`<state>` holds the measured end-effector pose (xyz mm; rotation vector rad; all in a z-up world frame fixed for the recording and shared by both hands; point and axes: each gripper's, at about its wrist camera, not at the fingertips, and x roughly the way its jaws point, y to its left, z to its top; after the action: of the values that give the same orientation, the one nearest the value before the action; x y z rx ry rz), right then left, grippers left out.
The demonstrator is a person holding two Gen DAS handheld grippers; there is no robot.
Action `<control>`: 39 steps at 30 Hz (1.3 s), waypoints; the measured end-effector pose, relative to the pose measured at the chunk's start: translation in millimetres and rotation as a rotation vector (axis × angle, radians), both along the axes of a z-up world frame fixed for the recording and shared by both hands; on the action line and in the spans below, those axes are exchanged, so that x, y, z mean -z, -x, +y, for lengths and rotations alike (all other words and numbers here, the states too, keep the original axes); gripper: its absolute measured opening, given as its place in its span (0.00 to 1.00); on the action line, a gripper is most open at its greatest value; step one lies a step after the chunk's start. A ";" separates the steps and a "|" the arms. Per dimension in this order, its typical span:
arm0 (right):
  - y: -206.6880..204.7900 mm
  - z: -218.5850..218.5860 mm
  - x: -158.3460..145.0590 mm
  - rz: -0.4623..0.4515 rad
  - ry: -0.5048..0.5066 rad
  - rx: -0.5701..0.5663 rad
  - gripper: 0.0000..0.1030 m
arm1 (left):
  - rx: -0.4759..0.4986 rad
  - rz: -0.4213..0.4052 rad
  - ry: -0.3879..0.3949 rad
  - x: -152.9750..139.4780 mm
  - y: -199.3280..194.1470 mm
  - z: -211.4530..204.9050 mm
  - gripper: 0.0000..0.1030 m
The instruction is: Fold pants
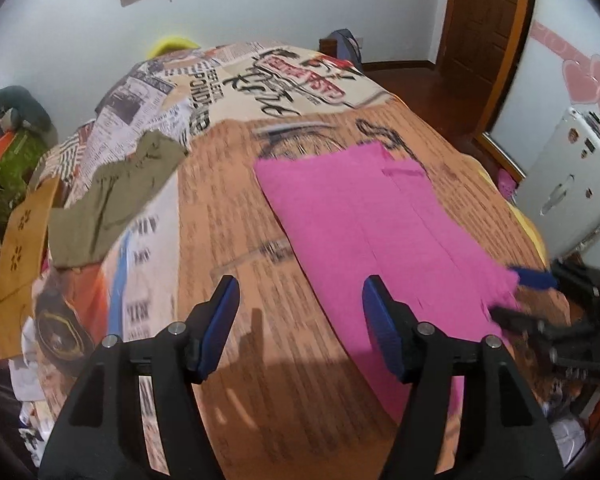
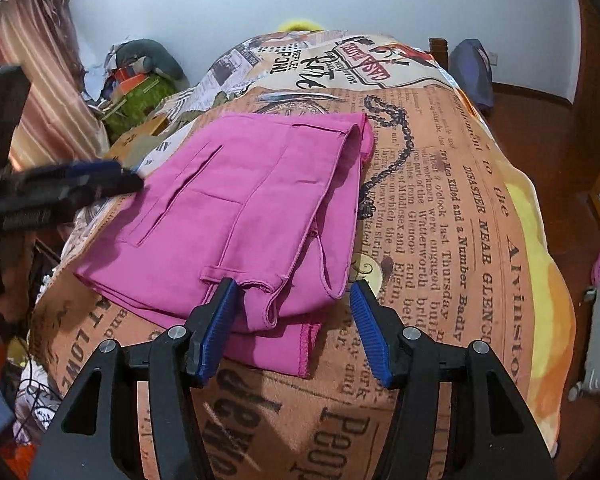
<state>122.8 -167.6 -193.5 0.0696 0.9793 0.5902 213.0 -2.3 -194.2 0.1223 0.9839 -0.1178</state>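
Above folded pink pants (image 2: 236, 208), both tongs gaping, level

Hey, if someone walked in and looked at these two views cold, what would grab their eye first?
The bright pink pants, already folded into a layered stack, lie in the middle of the newspaper-print bedspread. Both the left gripper and the right gripper hang open at the stack's near side, holding nothing. Off to the left, an olive-green garment lies crumpled on the bed.
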 end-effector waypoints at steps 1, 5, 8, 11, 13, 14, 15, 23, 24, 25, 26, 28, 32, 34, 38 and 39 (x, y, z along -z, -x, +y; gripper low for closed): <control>-0.2 -0.2 0.3 0.001 -0.002 -0.002 0.53 | 0.002 -0.006 -0.007 -1.2 -9.3 0.8 0.62; -0.7 -0.9 0.7 0.005 -0.014 -0.007 0.53 | 0.009 0.006 -0.037 3.5 -45.2 1.3 0.62; -0.4 -1.8 1.0 0.007 -0.020 -0.010 0.53 | 0.005 0.050 -0.041 16.5 -75.5 2.2 0.62; -0.6 -3.3 1.8 0.013 -0.029 -0.010 0.53 | 0.004 0.114 0.032 31.9 -104.3 9.4 0.62; -0.8 -4.4 2.2 0.015 -0.034 -0.011 0.53 | -0.008 0.159 0.082 41.5 -117.9 15.4 0.62; -0.7 -4.6 2.6 0.017 -0.037 -0.009 0.54 | -0.009 0.183 0.107 47.7 -125.0 18.1 0.63; -1.2 -4.9 3.1 0.019 -0.039 -0.007 0.56 | -0.007 0.197 0.117 52.3 -128.8 18.6 0.63; -4.8 -5.1 3.0 0.021 -0.038 -0.007 0.57 | 0.015 0.185 0.173 59.5 -134.9 20.7 0.37; -5.5 -4.7 2.5 0.019 -0.030 -0.009 0.59 | 0.007 0.175 0.153 58.6 -135.4 20.9 0.21; -6.9 -4.5 2.2 0.015 -0.023 -0.008 0.59 | 0.007 0.173 0.122 58.6 -135.0 20.7 0.21; -8.1 -4.1 2.1 0.014 -0.016 -0.007 0.59 | 0.013 0.173 0.111 59.2 -134.0 20.4 0.21; -10.5 -4.2 2.2 0.012 -0.005 0.001 0.59 | -0.001 0.167 0.101 59.0 -129.0 24.1 0.20; -12.9 -9.4 0.2 0.007 0.007 0.046 0.59 | -0.047 0.150 0.109 51.7 -109.6 39.1 0.15; -14.0 -11.0 -2.1 0.003 0.015 0.058 0.59 | -0.079 0.134 0.099 45.2 -93.1 49.8 0.13; -16.5 -9.8 -9.8 -0.019 0.030 0.059 0.59 | -0.158 0.105 0.069 34.4 -55.5 72.1 0.10; -16.6 -8.3 -11.2 -0.024 0.031 0.055 0.59 | -0.187 0.095 0.071 31.1 -40.9 80.2 0.10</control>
<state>139.4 -175.9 -182.3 0.0615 0.9605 0.5246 253.9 78.0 -225.3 -0.0408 1.0801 0.0138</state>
